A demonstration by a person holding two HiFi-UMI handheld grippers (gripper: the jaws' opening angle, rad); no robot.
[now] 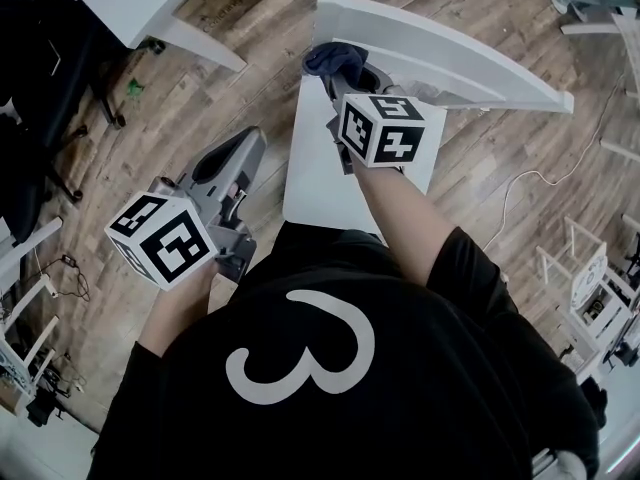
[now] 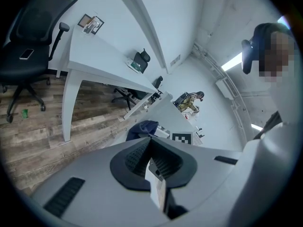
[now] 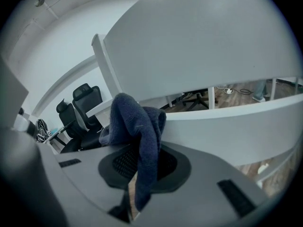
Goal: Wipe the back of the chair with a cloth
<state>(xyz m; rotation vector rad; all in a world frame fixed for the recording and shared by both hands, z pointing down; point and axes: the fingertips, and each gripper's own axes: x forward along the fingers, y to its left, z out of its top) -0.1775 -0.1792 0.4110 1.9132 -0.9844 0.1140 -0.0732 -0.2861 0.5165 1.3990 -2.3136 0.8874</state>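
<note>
A white chair stands in front of me, its curved back [image 1: 440, 58] running from top centre to the right above the flat seat [image 1: 320, 183]. My right gripper [image 1: 345, 70] is shut on a dark blue cloth [image 1: 333, 58] at the left end of the back. In the right gripper view the cloth [image 3: 137, 126] bunches up between the jaws of that gripper [image 3: 142, 162], up against a curved white rail [image 3: 227, 122]. My left gripper [image 1: 240, 148] hangs left of the seat, shut on nothing. Its own view shows this gripper [image 2: 152, 155] with the cloth [image 2: 142, 128] beyond.
Wooden plank floor [image 1: 200, 98] lies all around. A white table [image 1: 150, 8] and a black office chair [image 1: 40, 78] stand at the upper left. A white cable [image 1: 530, 183] trails on the floor to the right, near white racks [image 1: 590, 288].
</note>
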